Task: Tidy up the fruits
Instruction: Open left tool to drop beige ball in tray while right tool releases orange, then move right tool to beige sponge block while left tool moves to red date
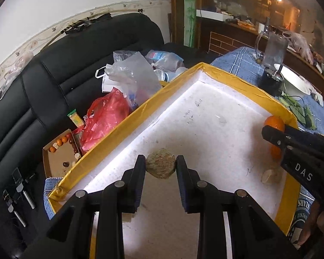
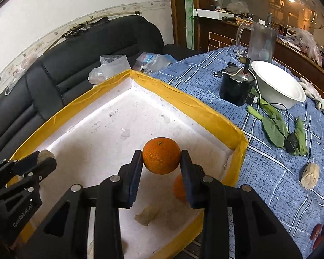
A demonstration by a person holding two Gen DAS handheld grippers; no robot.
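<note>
- In the lower centre of the left wrist view, the left gripper [image 1: 161, 165] pinches a rough, brownish round fruit [image 1: 161, 166] between its two pads, above the white tray floor.
- In the lower centre of the right wrist view, the right gripper [image 2: 161, 161] clamps an orange [image 2: 161, 155], stem dimple turned up toward the top of the frame; being round, it shows no clear long axis.
- Under that orange, a second orange [image 2: 179, 187] lies on the tray floor, half hidden by the right finger, with a pale lumpy piece [image 2: 146, 214] lower in the frame.
- Readable writing: "DAS" on the right gripper body at the right edge of the left view, "GenRobot.AI" on the left gripper body at the lower left of the right view. Faint pencilled figures on the tray floor are too small to read.
- The tray [image 2: 196, 105] is white foam with yellow-taped rims, on a blue checked tablecloth [image 2: 270, 172].
- On the cloth, right side of the right view: a pale lump [image 2: 310, 176], green leaves [image 2: 274, 127], a black motor-like cylinder [image 2: 235, 90], a white bowl [image 2: 278, 86], a clear jug [image 2: 261, 43].
- Upper left: a black leather sofa [image 1: 54, 86] holding plastic bags [image 1: 127, 75], against a white wall with a patterned border.
</note>
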